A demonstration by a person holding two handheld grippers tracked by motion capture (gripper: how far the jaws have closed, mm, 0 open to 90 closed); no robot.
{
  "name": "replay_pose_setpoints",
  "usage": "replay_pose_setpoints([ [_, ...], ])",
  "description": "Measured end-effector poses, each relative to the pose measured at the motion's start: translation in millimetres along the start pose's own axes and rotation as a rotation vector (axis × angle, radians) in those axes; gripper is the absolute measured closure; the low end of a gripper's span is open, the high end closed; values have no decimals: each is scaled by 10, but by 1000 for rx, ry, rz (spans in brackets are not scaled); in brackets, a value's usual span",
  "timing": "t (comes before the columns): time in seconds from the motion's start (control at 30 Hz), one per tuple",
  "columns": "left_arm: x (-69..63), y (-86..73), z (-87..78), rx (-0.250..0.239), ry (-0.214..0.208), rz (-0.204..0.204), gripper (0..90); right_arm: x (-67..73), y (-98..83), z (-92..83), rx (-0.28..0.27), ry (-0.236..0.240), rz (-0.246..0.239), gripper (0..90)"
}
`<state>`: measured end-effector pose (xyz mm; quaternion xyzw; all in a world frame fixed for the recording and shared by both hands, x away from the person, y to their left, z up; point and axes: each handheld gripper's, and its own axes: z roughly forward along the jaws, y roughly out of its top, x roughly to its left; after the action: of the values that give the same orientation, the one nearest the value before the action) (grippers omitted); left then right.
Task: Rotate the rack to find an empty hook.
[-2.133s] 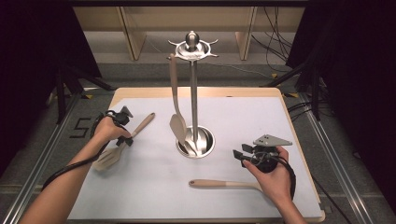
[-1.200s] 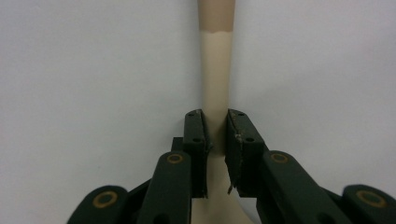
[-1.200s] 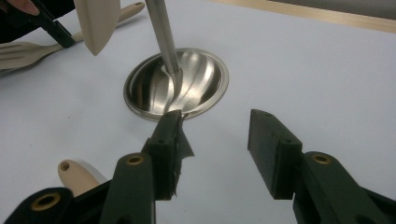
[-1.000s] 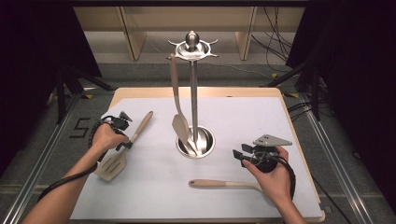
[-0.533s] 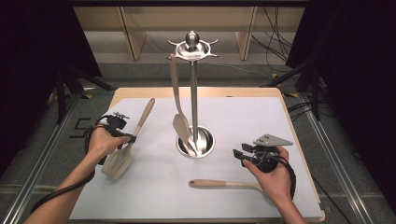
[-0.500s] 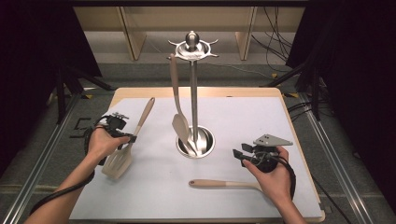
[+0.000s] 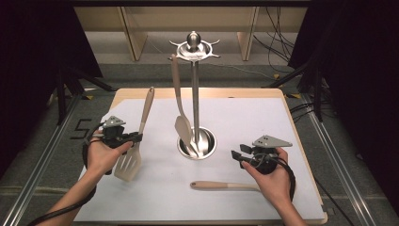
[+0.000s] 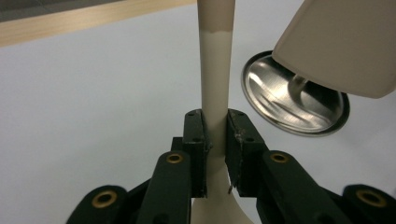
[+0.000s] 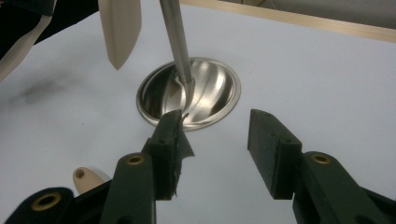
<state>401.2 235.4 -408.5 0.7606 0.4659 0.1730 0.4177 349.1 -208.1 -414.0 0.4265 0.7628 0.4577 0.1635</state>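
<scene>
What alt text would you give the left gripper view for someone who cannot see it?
Two black jaws of the left gripper clamp the pale neck of a slotted spatula, whose handle runs up out of frame over a white mat. At right lie a shiny round stand base and another pale utensil head.

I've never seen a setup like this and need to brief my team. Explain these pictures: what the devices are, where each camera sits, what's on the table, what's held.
There is no robot here. A person holds a hand-operated two-jaw gripper in each hand. The high view looks down on the table from above the person's side. The other two cameras ride on the grippers and look along their black jaws.

On the white surface stands a metal rack with one spatula hanging from it. A wooden-handled utensil lies near the right hand.

The left gripper is clamped on the neck of a slotted spatula, handle pointing away. The right gripper is open and holds nothing.
</scene>
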Motion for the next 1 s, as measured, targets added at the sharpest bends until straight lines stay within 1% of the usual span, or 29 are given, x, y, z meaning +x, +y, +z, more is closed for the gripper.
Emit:
replay_pose_setpoints([
  [0.03,-29,-12,-9,-21,-8,-16,781,-8,7,-5,7,6,-14,561],
  [0.07,-53,-20,-19,-34,-22,-25,782,-12,15,-13,-1,-11,-31,561],
  [0.1,-62,-24,-40,-30,-24,-10,782,10,14,-7,-4,6,-4,561],
  [0.13,-101,-31,-55,-51,-35,-16,782,21,17,-7,0,14,10,561],
  [0.17,-133,-34,-76,-57,-34,-11,782,32,21,-3,-1,15,9,561],
  [0.2,-161,-36,-96,-66,-38,1,782,13,34,-4,-6,7,-32,561],
  [0.23,-192,-38,-113,-80,-44,3,782,53,39,-4,-4,11,5,561],
  [0.27,-217,-38,-128,-81,-49,5,782,53,49,3,-2,24,-8,561],
  [0.3,-250,-38,-144,-89,-56,3,782,68,56,-1,0,14,-12,561],
  [0.33,-290,-35,-170,-96,-59,15,782,82,68,-1,6,19,-11,561],
  [0.4,-339,-36,-194,-109,-70,22,782,114,88,12,-2,31,-18,561],
  [0.43,-364,-35,-215,-105,-72,34,782,113,100,14,-4,26,-40,561],
  [0.47,-389,-37,-225,-112,-83,37,782,133,110,9,-1,28,-33,561],
  [0.5,-427,-42,-242,-117,-88,39,782,133,122,11,-12,17,-57,561],
  [0.53,-448,-48,-247,-126,-89,33,782,157,131,8,-12,19,-44,561],
  [0.57,-466,-52,-259,-132,-92,41,782,158,135,17,-23,26,-50,561],
  [0.6,-487,-55,-271,-133,-92,46,782,155,144,17,-32,27,-66,561],
  [0.63,-507,-57,-279,-137,-98,42,782,174,148,18,-37,27,-54,561],
  [0.67,-523,-55,-296,-140,-93,55,782,199,155,4,-22,39,-31,562],
  [0.7,-539,-52,-304,-143,-98,60,782,176,171,4,-40,40,-77,562],
  [0.73,-563,-50,-320,-147,-97,67,782,175,183,-3,-50,27,-97,562],
  [0.77,-576,-46,-329,-149,-97,73,782,177,193,-17,-43,33,-110,562],
  [0.8,-589,-43,-334,-154,-98,78,782,205,195,-14,-44,43,-84,562],
  [0.83,-613,-38,-352,-159,-96,82,782,218,202,-19,-43,36,-69,563],
  [0.87,-635,-33,-363,-160,-101,89,782,203,215,-7,-53,42,-102,562],
  [0.9,-651,-30,-372,-164,-98,95,782,221,216,-2,-54,44,-80,563],
  [0.93,-666,-29,-379,-173,-103,103,782,216,222,-13,-46,35,-94,563],
  [0.97,-690,-26,-390,-171,-98,106,782,242,224,-17,-43,29,-71,563],
  [1.0,-704,-24,-399,-178,-101,113,782,234,232,-11,-46,35,-84,563],
])
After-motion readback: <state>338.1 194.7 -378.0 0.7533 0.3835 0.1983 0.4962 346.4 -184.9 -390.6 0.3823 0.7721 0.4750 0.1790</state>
